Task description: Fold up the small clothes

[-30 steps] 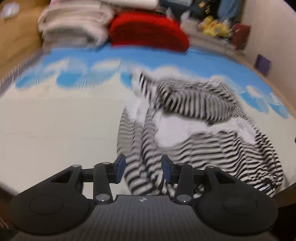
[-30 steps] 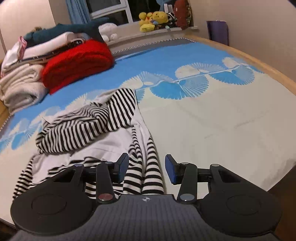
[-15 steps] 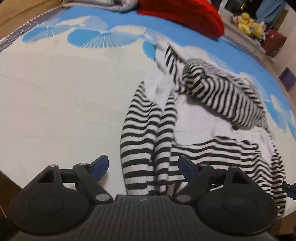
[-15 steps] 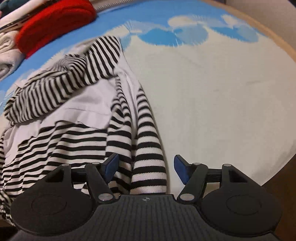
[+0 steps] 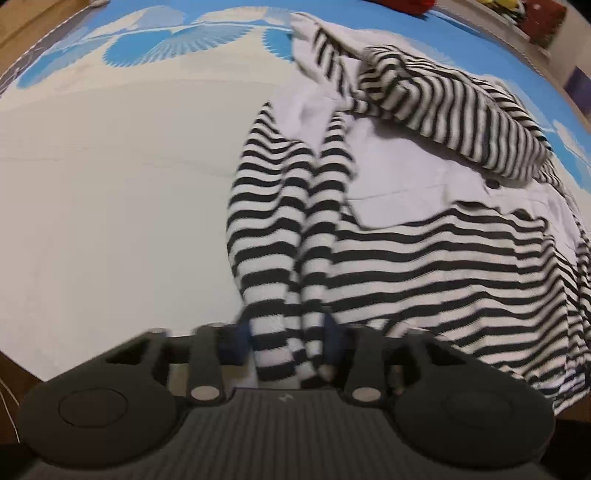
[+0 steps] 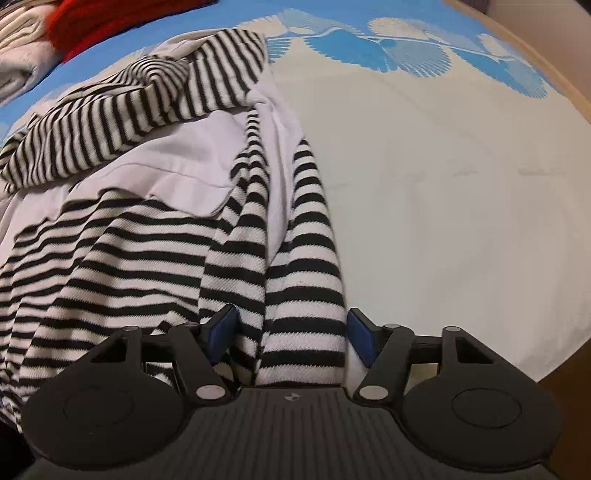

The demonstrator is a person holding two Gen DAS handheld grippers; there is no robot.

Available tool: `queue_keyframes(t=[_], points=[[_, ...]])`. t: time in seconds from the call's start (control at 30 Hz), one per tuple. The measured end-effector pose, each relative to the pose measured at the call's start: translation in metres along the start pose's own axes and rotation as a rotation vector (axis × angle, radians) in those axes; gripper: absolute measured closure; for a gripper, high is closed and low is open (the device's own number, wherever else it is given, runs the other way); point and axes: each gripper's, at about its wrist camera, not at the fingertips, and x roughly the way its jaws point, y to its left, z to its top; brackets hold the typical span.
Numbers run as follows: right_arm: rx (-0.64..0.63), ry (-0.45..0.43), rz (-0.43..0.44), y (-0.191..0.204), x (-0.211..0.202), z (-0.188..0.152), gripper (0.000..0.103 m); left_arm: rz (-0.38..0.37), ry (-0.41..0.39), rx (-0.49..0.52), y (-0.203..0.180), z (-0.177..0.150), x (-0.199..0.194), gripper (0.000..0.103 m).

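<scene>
A black-and-white striped top (image 5: 443,258) with a white panel lies crumpled on the bed, its two sleeves stretched toward the near edge. In the left wrist view, my left gripper (image 5: 286,334) points steeply down. Its jaws are closing on the cuff end of one striped sleeve (image 5: 273,240), and the blue pads (image 5: 236,338) touch the cloth on both sides. In the right wrist view, the same top (image 6: 110,240) fills the left side. My right gripper (image 6: 291,334) straddles the other sleeve's cuff (image 6: 306,258); its jaws are narrowing, with a small gap at the right pad (image 6: 360,339).
The bed cover (image 6: 461,184) is cream, with blue fan patterns at the far side. A red knit (image 6: 92,18) and folded pale clothes (image 6: 18,55) sit at the far left. A wooden bed edge (image 6: 576,96) curves on the right, and the near edge (image 5: 22,362) is close.
Both grippers sank and tilted down onto the sleeve ends. The left jaws spread wide, then closed in on the cuff. The right jaws widened around the other cuff.
</scene>
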Motion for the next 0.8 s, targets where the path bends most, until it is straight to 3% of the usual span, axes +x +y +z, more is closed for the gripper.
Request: queue_keyframes(t=[0.03, 0.07, 0.1, 0.2, 0.33, 0.47, 0.53, 0.6, 0.67, 0.8], points=[[-0.003, -0.001, 0.013, -0.001, -0.001, -0.001, 0.046, -0.007, -0.005, 0.011, -0.002, 0.000, -0.001, 0.089], [-0.004, -0.003, 0.029, -0.001, -0.002, -0.001, 0.062, -0.010, -0.014, 0.024, -0.004, -0.001, -0.004, 0.092], [-0.010, -0.011, 0.045, -0.001, -0.004, -0.001, 0.090, -0.007, -0.023, 0.035, -0.006, -0.001, -0.006, 0.095], [-0.028, -0.076, 0.064, 0.000, -0.017, -0.002, 0.096, -0.009, -0.055, 0.024, -0.004, 0.000, -0.015, 0.096], [0.004, -0.145, 0.089, -0.006, -0.033, -0.001, 0.096, -0.012, -0.084, -0.026, 0.005, 0.003, -0.026, 0.096], [0.030, -0.081, 0.081, -0.011, -0.025, -0.004, 0.094, -0.022, -0.043, -0.058, 0.009, 0.001, -0.023, 0.091], [0.048, -0.042, 0.058, -0.012, -0.019, -0.006, 0.088, -0.013, -0.022, -0.067, 0.011, 0.000, -0.019, 0.073], [0.066, -0.026, 0.043, -0.012, -0.015, -0.007, 0.063, -0.002, -0.009, -0.070, 0.010, -0.001, -0.016, 0.062], [0.065, -0.014, 0.041, -0.010, -0.013, -0.009, 0.056, 0.002, 0.004, -0.065, 0.009, -0.001, -0.012, 0.062], [0.032, 0.014, 0.039, -0.003, -0.007, -0.012, 0.052, 0.014, 0.023, -0.046, 0.006, -0.002, -0.004, 0.061]])
